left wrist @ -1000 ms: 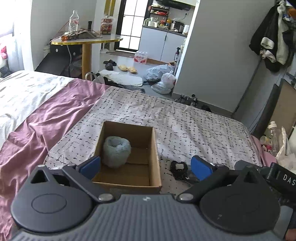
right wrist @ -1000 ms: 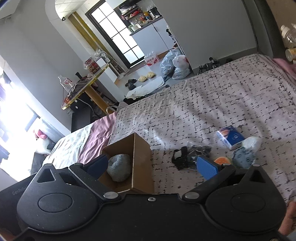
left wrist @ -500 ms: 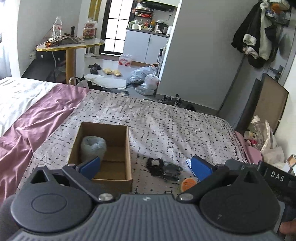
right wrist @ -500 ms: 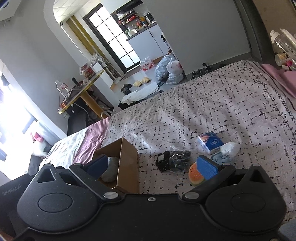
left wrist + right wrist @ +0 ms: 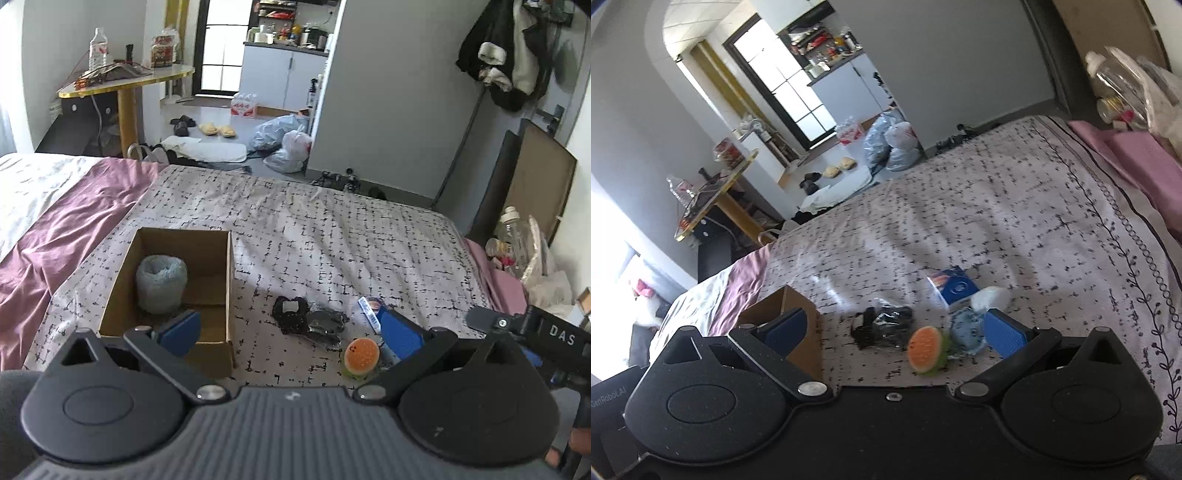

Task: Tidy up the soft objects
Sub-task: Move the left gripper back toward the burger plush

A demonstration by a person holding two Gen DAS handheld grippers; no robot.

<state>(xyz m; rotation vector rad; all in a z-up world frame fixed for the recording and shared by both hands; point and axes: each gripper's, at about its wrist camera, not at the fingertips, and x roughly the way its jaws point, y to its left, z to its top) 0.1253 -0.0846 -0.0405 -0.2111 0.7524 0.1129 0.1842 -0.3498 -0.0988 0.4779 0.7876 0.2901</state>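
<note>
Both grippers hang above a bed [image 5: 332, 229] covered with a pale spread flecked in black. The left gripper [image 5: 290, 328] has its blue pads spread wide and holds nothing; the right gripper [image 5: 894, 326] is likewise wide apart and empty. Ahead of the left gripper's left finger sits an open cardboard box [image 5: 229, 295], and inside it a grey-blue fluffy roll [image 5: 160, 282] stands upright toward the box's left side. Between the left gripper's fingers lie a crumpled black item [image 5: 291, 314] and a small burger-shaped squishy toy [image 5: 362, 356], the toy just beside the right finger. In the right wrist view the same toy [image 5: 925, 349] lies between the fingers with a pale blue soft thing [image 5: 966, 330] touching it, a white soft lump [image 5: 991, 297] and a blue carton [image 5: 956, 286] just beyond. A purple sheet [image 5: 70, 221] lies left of the box. Farther off stand a gold-edged bench [image 5: 125, 79], plastic bags [image 5: 284, 142] on the floor and hanging coats [image 5: 506, 59].
</note>
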